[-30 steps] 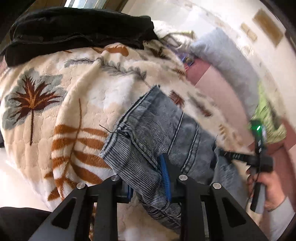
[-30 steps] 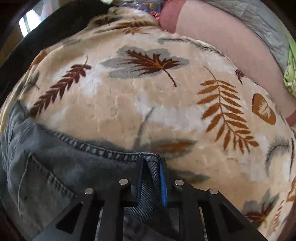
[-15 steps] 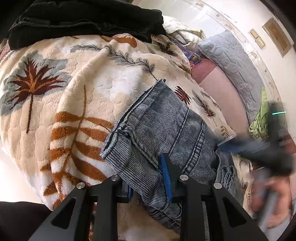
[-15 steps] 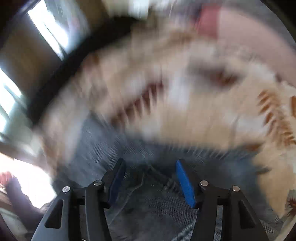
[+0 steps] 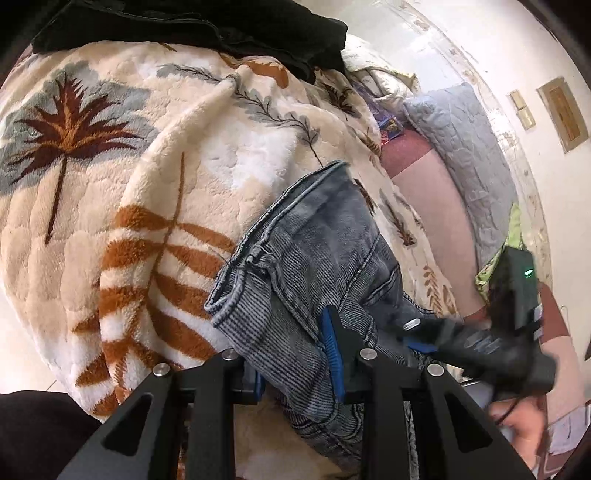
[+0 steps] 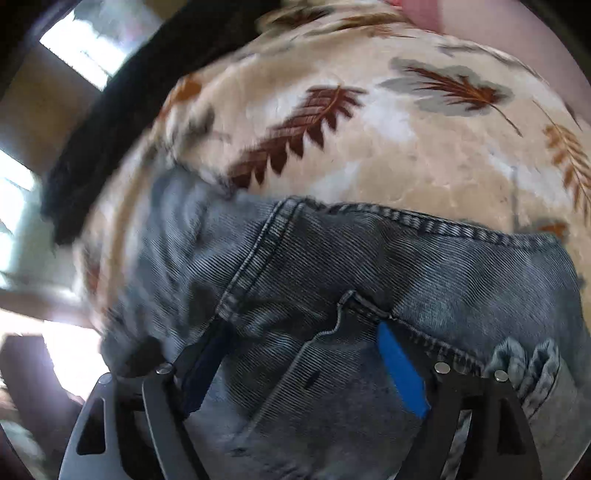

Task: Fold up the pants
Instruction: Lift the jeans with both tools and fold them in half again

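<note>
Grey-blue denim pants (image 5: 314,258) lie folded in a thick bundle on a cream leaf-print blanket (image 5: 110,184). My left gripper (image 5: 295,362) is shut on the near edge of the bundle, with cloth bunched between its blue pads. My right gripper (image 6: 306,354) is open, its blue pads spread wide over the pants (image 6: 332,266) near a stitched seam, holding nothing. It also shows in the left wrist view (image 5: 480,343), blurred, just right of the bundle with a hand behind it.
A black garment (image 5: 184,26) lies at the blanket's far edge and shows in the right wrist view (image 6: 122,103) too. A grey quilted pillow (image 5: 461,147), pink sheet (image 5: 428,206) and green cloth (image 5: 513,236) are to the right. Bright windows are at the left.
My right gripper let go of the waistband, opened wide and swung left over the pants. My left gripper kept its hold and shifted slightly.
</note>
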### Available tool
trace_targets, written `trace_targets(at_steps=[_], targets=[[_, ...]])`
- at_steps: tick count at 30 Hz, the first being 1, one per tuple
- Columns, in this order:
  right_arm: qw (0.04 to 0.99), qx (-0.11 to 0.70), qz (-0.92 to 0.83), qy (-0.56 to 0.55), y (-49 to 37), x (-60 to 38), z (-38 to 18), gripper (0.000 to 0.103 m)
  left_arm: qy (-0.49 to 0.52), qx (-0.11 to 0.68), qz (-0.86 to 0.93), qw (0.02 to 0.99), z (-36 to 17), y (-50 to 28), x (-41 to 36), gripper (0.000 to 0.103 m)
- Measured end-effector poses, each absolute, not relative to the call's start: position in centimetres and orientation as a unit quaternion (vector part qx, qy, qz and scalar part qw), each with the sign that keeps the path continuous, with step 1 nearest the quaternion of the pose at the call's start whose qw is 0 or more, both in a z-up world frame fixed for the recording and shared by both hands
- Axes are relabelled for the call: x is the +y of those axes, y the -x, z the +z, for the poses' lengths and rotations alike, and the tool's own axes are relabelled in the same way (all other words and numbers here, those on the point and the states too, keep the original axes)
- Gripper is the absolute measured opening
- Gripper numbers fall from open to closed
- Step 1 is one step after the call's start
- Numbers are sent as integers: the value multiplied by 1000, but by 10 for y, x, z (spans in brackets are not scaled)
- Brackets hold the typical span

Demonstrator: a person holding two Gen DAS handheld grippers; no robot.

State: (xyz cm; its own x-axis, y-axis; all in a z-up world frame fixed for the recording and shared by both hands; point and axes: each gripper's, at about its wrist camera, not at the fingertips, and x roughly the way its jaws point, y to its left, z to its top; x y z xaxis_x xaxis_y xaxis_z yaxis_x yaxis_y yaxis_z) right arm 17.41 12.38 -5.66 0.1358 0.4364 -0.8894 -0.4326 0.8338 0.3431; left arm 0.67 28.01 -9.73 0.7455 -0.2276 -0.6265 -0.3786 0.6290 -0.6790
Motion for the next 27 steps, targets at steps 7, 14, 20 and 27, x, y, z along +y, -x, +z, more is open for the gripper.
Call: trace_targets(at_steps=[7,14,20,27], targets=[[697,607,352,-148,-138,90,-60,86,418,355,60,834,-95,-9,275,30],[708,543,376,-250,-118,17,-26,84,359,358,85,858,-86,-13,261,29],[752,500,311,-296,-80,-114,-26,84,279,339,98,893,-53,-14,238,16],[781,419,250,-390,-52,-244,-42,84,53,262,73,961,28,-7,128,13]])
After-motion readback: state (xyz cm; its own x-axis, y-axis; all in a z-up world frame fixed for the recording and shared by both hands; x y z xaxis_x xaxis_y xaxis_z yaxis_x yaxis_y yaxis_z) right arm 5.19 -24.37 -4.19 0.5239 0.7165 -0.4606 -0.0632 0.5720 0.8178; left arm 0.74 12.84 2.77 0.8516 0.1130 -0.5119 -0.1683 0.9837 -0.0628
